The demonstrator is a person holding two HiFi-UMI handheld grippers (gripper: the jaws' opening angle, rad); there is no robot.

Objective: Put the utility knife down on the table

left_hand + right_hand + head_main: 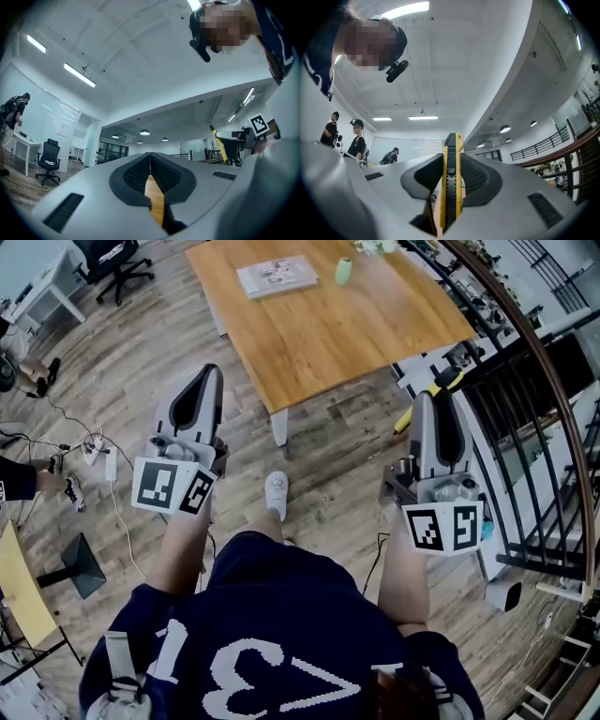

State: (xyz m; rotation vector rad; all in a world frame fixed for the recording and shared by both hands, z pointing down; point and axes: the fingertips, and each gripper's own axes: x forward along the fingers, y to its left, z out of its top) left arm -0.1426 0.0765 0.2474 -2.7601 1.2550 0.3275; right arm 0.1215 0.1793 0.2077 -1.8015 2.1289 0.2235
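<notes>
The yellow and black utility knife (pixel 451 180) stands upright between the pads of my right gripper (pixel 452 161), which is shut on it. In the head view the right gripper (pixel 434 397) hangs over the floor, to the right of the wooden table (pixel 356 334) and short of its near corner. Yellow parts of the knife (pixel 405 420) stick out beside its jaws. My left gripper (pixel 208 373) is held over the floor to the left of the table's near edge. Its jaws are pressed together with nothing between them (pixel 150 157). Both grippers point upward toward the ceiling.
A booklet (pixel 277 276) and a small green container (pixel 344 270) lie at the table's far side. A black metal railing (pixel 525 427) runs close along the right. Cables and a power strip (pixel 98 454) lie on the floor at left, an office chair (pixel 112 263) beyond.
</notes>
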